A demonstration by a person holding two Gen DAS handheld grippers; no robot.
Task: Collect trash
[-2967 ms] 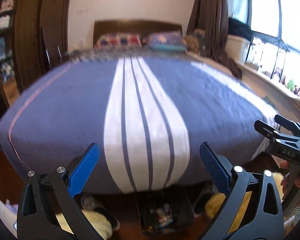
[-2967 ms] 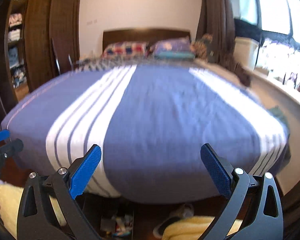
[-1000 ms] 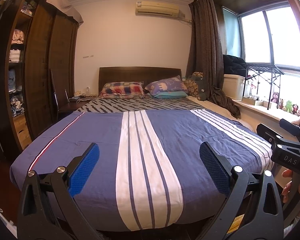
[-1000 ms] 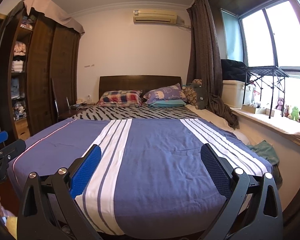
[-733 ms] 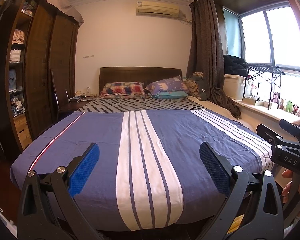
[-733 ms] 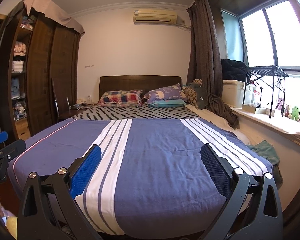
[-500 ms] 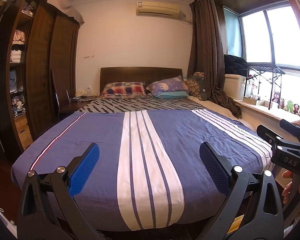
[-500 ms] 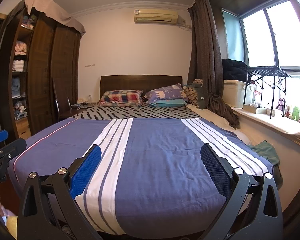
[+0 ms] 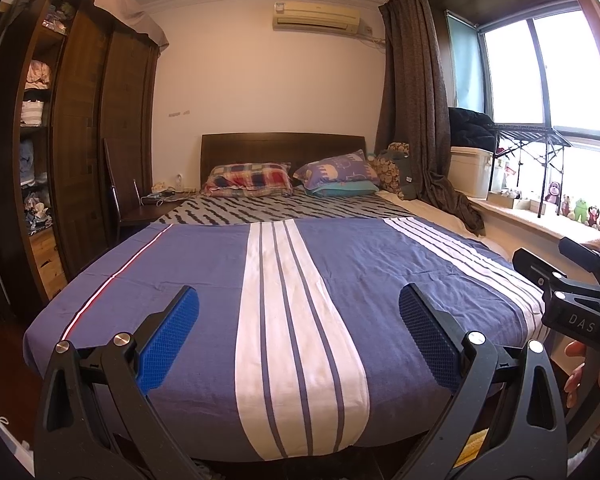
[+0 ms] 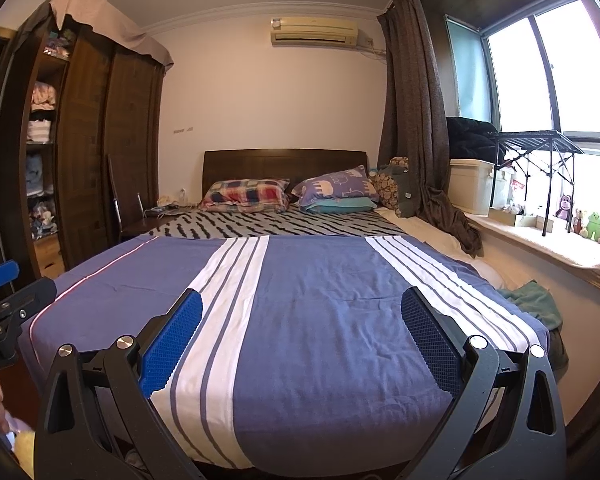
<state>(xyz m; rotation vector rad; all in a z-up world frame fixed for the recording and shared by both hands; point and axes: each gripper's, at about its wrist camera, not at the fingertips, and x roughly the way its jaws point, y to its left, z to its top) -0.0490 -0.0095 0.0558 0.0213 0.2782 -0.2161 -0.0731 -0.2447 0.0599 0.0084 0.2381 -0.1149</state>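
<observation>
Both grippers are held at the foot of a wide bed (image 9: 204,280) covered by a blue blanket with white stripes. My left gripper (image 9: 299,312) is open, its blue pads spread wide with nothing between them. My right gripper (image 10: 302,316) is open too and holds nothing. The right gripper's black body (image 9: 572,296) shows at the right edge of the left wrist view, with a hand under it. The left gripper's body (image 10: 4,312) shows at the left edge of the right wrist view. No piece of trash shows on the blanket.
Pillows (image 9: 248,178) lie by the dark headboard (image 9: 280,148). A tall wooden wardrobe (image 9: 76,152) with open shelves stands on the left. On the right are a curtain (image 9: 416,120), a white bin (image 10: 470,184), a window ledge with plush toys (image 10: 592,224) and a green cloth (image 10: 534,304).
Three seconds ago both cameras pointed lower, at the bed's foot and the items under it. They have tilted up to the whole bed and held nearly still for the last second.
</observation>
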